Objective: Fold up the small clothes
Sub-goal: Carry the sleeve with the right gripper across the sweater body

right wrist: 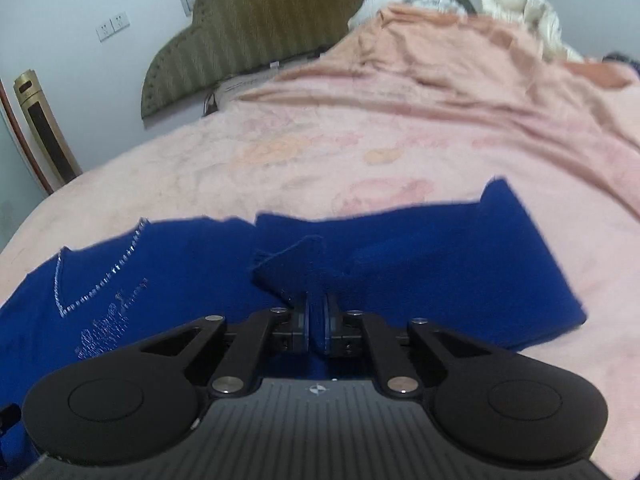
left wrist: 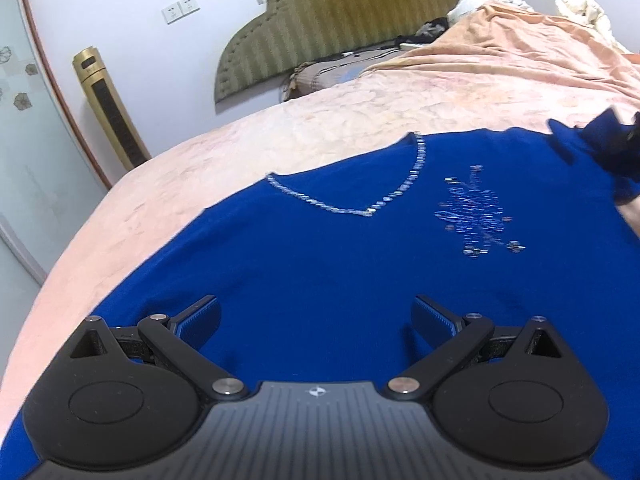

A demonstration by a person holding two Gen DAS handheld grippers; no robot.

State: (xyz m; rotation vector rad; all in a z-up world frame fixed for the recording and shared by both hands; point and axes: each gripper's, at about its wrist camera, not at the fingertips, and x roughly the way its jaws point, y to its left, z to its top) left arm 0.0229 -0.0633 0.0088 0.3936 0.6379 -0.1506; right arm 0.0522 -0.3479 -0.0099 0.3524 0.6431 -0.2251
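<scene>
Blue sweater [left wrist: 320, 264] on bed [left wrist: 320, 120], right gripper [right wrist: 318, 312] pinching its sleeve (folded inward), left gripper [left wrist: 316, 320] open.

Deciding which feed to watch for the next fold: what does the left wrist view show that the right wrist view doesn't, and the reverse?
Only the left wrist view: the left gripper, jaws wide open above the blue sweater with nothing between them, and the whole sparkly chest motif.

Only the right wrist view: the right gripper shut on a pinched fold of the sweater, and the sleeve lying out across the pink blanket.

Both: the sweater's beaded V-neck, the blanket, the headboard, the gold tower fan.
</scene>
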